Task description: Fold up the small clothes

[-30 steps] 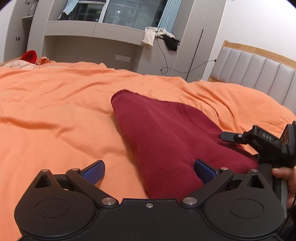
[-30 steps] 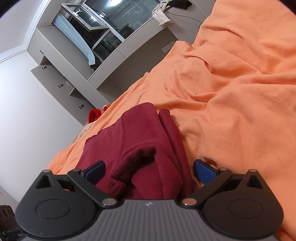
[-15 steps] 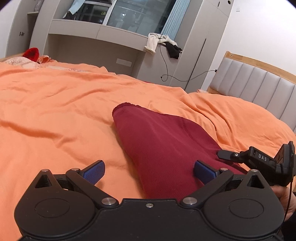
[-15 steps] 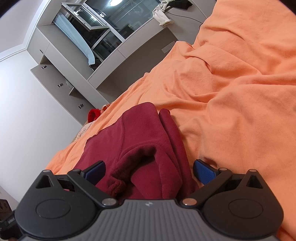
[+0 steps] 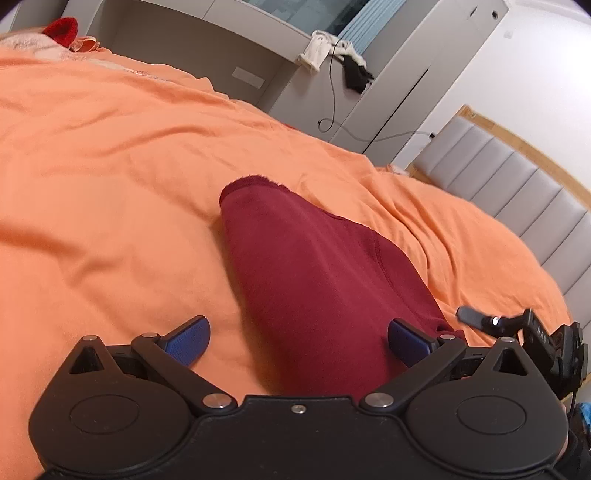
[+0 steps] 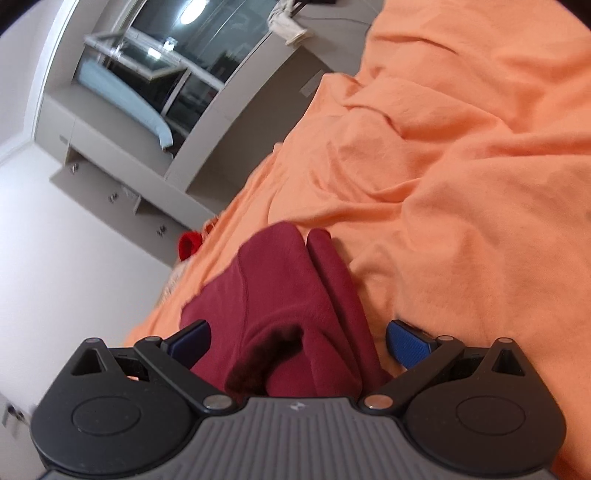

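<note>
Dark red fleece garment [image 5: 317, 288] lies on bed w/ orange sheet [image 5: 110, 177], stretched lengthwise away from both cameras. Far end [image 5: 251, 182] shows a fuzzy hem, resting on sheet.

Left gripper [image 5: 298, 341]: blue-padded fingers [image 5: 188, 339] spread wide, nothing between pads. Garment runs beneath the gap; right pad over cloth, left pad over bare sheet. Contact w/ cloth: cannot tell.

Right gripper [image 6: 297, 341]: fingers [image 6: 408, 343] spread wide, not clamping. Garment [image 6: 280, 295] bunched below the gap, rolled fuzzy edge nearest camera; second fold [image 6: 332, 269] alongside to the right. Orange sheet [image 6: 461, 184] rumpled beyond.

Right gripper's body [image 5: 532, 339] visible at lower right of left view, near garment's near end.

Background: grey padded headboard [image 5: 517, 184], grey built-in cabinet [image 5: 258, 55], small bright red item [image 5: 61, 29] at bed's far edge.
</note>
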The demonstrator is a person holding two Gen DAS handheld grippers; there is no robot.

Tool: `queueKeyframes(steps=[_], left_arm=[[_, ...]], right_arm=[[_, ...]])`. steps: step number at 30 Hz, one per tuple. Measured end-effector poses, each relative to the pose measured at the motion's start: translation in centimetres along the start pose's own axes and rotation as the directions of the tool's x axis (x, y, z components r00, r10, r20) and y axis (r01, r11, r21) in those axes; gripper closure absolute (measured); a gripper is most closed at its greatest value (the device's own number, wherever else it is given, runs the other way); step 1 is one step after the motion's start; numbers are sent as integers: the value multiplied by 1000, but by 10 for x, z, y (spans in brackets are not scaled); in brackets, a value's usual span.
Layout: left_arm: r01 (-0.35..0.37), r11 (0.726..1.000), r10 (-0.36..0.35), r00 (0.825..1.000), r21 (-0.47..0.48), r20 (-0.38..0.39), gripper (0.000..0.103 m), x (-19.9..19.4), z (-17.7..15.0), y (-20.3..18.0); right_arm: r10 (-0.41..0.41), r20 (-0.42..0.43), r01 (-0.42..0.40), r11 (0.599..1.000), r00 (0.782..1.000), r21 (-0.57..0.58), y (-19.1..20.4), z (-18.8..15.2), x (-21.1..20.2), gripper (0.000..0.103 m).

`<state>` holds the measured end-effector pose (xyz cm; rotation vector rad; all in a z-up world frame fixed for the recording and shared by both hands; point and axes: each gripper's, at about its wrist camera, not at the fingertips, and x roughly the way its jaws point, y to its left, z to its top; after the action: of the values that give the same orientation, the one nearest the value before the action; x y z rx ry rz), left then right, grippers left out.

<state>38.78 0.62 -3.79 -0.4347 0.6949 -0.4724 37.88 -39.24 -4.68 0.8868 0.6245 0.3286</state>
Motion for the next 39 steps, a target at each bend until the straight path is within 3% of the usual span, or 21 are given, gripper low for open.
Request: queueKeyframes(steps=[8, 29, 36, 39], left_arm=[[-10, 1000, 10, 1000, 23, 9, 0, -5, -8, -3], [-46, 999, 46, 999, 28, -7, 0, -3, -9, -6], [-55, 998, 56, 998, 19, -21, 0, -1, -6, -7], [-60, 998, 60, 998, 3, -34, 0, 0, -3, -7]], right_arm=[[-70, 30, 72, 994, 997, -82, 12, -9, 11, 13], [-101, 32, 105, 983, 994, -153, 17, -18, 16, 8], [-148, 57, 156, 970, 987, -185, 23, -21, 14, 28], [-155, 61, 165, 965, 986, -205, 27, -23, 14, 31]])
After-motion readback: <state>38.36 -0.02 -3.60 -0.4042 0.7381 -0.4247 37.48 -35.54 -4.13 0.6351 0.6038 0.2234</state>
